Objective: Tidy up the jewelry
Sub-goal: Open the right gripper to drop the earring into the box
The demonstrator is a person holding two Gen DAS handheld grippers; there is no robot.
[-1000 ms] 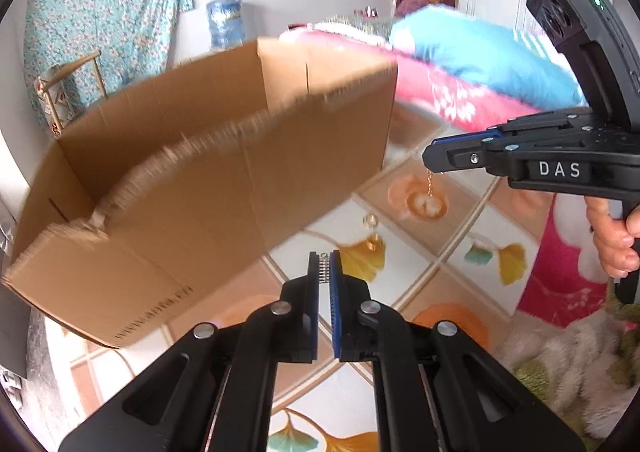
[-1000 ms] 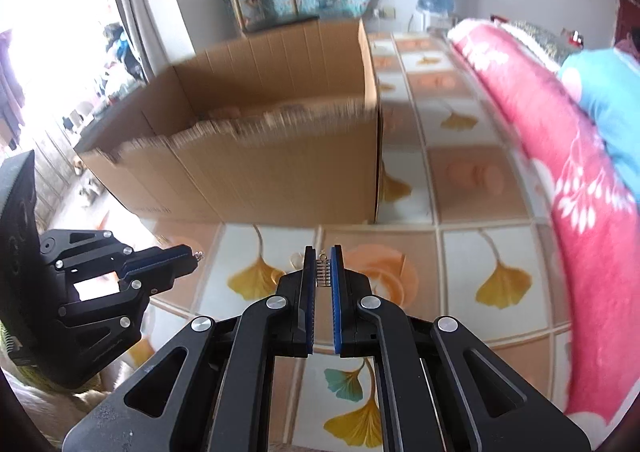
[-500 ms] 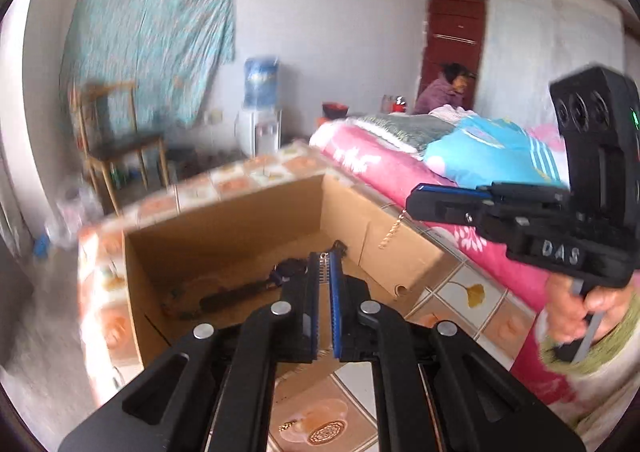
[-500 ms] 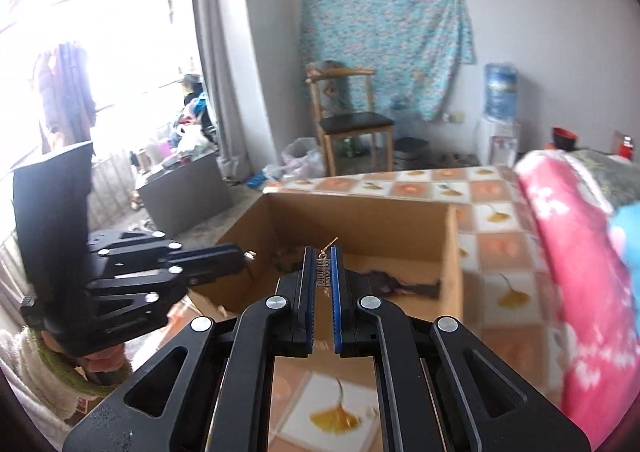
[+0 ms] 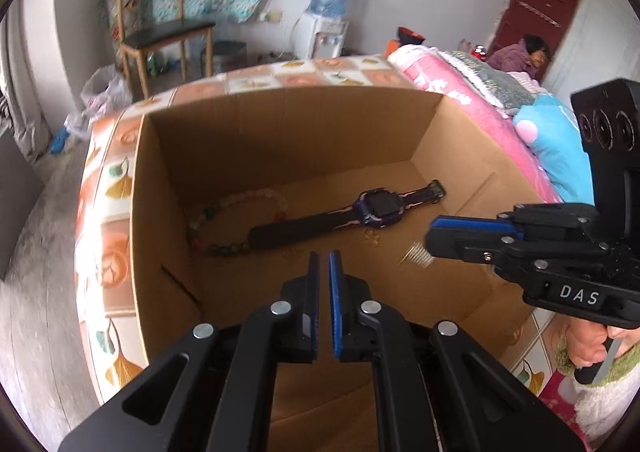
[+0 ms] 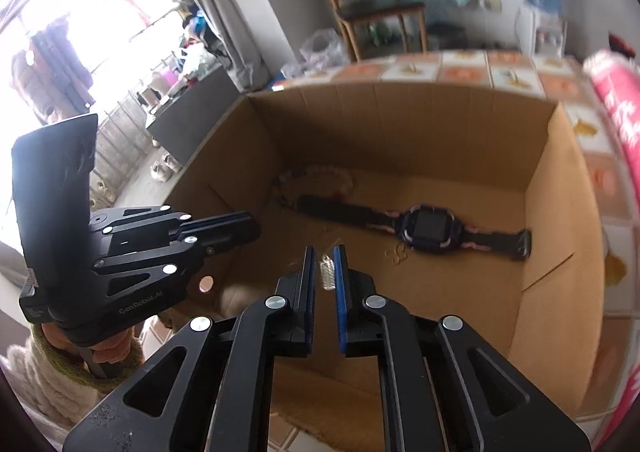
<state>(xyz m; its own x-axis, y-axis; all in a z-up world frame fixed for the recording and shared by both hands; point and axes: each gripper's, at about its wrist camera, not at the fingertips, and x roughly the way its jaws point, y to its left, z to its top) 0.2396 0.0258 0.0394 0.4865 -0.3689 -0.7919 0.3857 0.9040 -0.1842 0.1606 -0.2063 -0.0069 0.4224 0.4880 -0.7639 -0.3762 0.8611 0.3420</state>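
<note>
Both grippers now tilted over cardboard box [image 5: 460,131], right gripper [image 6: 324,252] jaws just opening.

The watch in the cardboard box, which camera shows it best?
The left wrist view: the watch lies sharp and unobstructed on the floor of the box, face and both straps clear, beside the bead bracelet. The right wrist view shows the whole watch too, but softer and slightly blurred.

Right gripper [image 6: 324,270] hovered over the cardboard box [image 6: 548,187], jaws just opening, small sparkly earring [image 6: 327,272] between the pads. In the box: smartwatch [image 6: 426,228], beaded bracelet [image 6: 312,181] behind it. Left gripper [image 6: 240,232] at the box's left wall.
</note>
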